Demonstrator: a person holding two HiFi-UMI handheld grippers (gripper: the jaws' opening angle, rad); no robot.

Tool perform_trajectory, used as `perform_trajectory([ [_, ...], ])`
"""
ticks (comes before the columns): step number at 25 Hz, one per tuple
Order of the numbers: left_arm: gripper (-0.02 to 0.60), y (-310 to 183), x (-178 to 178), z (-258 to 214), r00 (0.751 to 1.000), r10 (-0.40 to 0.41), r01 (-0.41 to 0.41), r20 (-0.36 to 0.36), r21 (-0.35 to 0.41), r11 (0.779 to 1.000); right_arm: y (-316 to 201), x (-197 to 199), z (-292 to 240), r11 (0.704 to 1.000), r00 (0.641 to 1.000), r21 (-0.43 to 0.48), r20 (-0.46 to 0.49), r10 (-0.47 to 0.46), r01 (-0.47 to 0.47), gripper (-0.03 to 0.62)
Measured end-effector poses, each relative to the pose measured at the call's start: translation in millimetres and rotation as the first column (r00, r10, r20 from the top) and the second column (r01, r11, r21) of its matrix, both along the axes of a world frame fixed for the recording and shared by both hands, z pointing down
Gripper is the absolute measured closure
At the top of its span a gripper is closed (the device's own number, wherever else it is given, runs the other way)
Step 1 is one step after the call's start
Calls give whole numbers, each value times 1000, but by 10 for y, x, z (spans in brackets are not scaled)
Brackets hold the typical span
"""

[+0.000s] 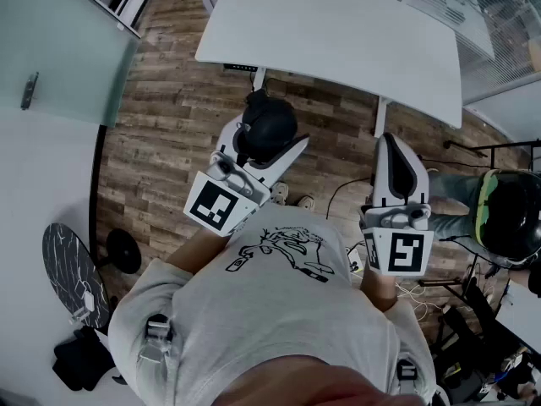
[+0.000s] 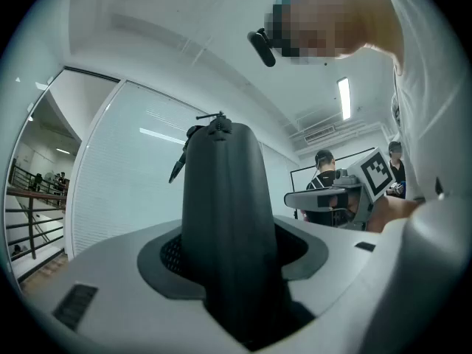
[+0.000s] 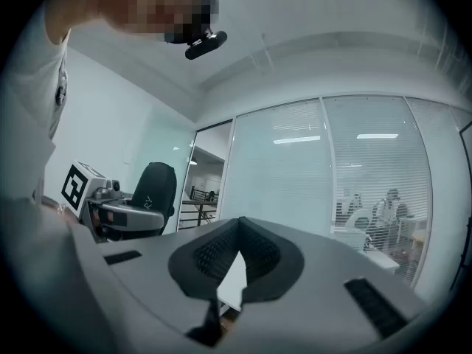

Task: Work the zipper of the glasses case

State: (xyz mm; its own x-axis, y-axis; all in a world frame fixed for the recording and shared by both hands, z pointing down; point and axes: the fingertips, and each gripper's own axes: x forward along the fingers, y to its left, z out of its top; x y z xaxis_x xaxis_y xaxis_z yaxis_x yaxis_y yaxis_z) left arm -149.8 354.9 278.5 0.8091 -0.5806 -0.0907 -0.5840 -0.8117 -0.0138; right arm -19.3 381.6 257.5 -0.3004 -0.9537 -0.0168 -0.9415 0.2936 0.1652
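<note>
The white table (image 1: 338, 32) runs off past the top edge in the head view, so its far side is lost. Just this side of the table, the glasses case (image 1: 270, 118) shows only its dark upper bulk. Its lower end is sunk between the jaws of the left gripper (image 1: 264, 146). The zipper's teeth are too fine to trace, and the pull (image 2: 218, 121) at the tip is too small to read. Right of the table, dark gear (image 1: 511, 218) is cut by the edge.
</note>
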Motion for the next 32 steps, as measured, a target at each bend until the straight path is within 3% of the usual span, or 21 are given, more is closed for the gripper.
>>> perform_trajectory([
  [11,333,-366,-294,116,999,9,-9,37,-17,1000,-308,-202,-16,998,999,48,23,46,-47,589],
  [22,333,-990,-378,309,998,-15,18,69,-40,999,-892,-213,113,998,998,27,28,47,-48,589],
  [27,333,-1444,-204,350,997,-36,39,61,-43,998,-1340,2,183,999,999,29,34,36,-37,589],
  [32,333,-1978,221,355,995,-46,48,83,-28,998,-1864,424,214,999,999,37,40,30,-31,589],
])
